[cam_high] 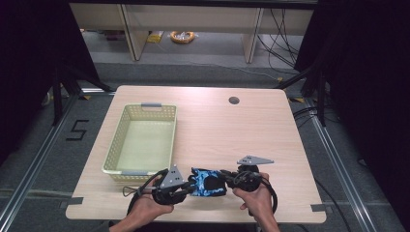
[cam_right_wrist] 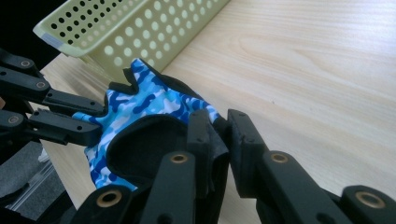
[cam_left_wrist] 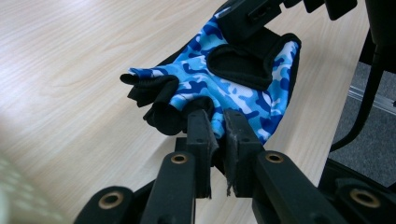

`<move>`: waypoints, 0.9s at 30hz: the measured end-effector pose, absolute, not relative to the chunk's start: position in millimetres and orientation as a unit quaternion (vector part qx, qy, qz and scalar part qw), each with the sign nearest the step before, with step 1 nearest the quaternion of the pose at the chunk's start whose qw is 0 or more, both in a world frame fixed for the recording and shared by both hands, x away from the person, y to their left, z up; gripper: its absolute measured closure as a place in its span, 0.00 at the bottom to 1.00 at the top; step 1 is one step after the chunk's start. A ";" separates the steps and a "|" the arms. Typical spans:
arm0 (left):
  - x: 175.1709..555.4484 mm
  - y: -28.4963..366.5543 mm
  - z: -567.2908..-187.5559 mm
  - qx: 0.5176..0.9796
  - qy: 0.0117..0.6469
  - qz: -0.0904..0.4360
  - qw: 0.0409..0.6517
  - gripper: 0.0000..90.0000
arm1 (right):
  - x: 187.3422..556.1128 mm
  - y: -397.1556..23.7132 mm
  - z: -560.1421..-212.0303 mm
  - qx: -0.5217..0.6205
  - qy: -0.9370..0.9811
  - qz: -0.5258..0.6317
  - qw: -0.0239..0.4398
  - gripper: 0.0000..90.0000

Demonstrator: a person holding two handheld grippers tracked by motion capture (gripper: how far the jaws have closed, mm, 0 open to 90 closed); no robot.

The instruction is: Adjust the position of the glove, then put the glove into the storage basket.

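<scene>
Blue camouflage cloth with black trim makes up the fingerless glove (cam_high: 208, 182), which sits at the near edge of the worktop (cam_high: 241, 130), about midway along it, stretched between the two grippers. The left gripper (cam_high: 186, 186) comes in from the glove's left side, held by the person's left hand (cam_high: 145, 208); in the left gripper view its jaws are closed on the glove's edge (cam_left_wrist: 219, 135) by the short black finger openings. The right gripper (cam_high: 227, 178), held by the right hand (cam_high: 258, 198), meets the glove from the other side, and in the right gripper view its jaws are pinched on the black cuff edge (cam_right_wrist: 215, 135) around the wrist opening. Whether the glove rests on the wood or hangs just above it cannot be told. Farther back, toward the left edge, stands a pale yellow perforated basket (cam_high: 111, 150), its near end just beyond the left gripper. Close to the far edge, a small dark round hole (cam_high: 234, 100) is set into the wood.
</scene>
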State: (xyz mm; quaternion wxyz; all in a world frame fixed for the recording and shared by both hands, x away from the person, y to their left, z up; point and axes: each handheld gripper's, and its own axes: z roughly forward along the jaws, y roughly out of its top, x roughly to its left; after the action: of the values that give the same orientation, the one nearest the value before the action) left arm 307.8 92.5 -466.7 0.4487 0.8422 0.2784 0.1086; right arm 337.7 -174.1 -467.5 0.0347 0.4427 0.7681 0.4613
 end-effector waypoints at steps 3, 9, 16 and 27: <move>310.1 100.0 -462.3 0.843 0.281 0.112 0.445 0.90 | 340.1 -167.9 -463.9 0.440 0.768 0.464 0.032 0.89; 312.5 108.4 -455.3 0.842 0.281 0.116 0.445 0.90 | 346.6 -160.0 -458.5 0.431 0.772 0.466 0.034 0.89; 314.8 116.8 -447.3 0.842 0.283 0.119 0.444 0.90 | 352.0 -149.5 -446.5 0.430 0.773 0.465 0.031 0.89; 325.2 135.8 -422.1 0.837 0.285 0.129 0.450 0.90 | 363.3 -133.1 -419.5 0.414 0.774 0.477 0.044 0.89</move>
State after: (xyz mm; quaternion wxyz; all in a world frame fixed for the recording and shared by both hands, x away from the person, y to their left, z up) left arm 325.2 135.8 -422.1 0.4501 0.8365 0.2847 0.1286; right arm 363.3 -133.1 -419.5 0.0441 0.4136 0.7743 0.4769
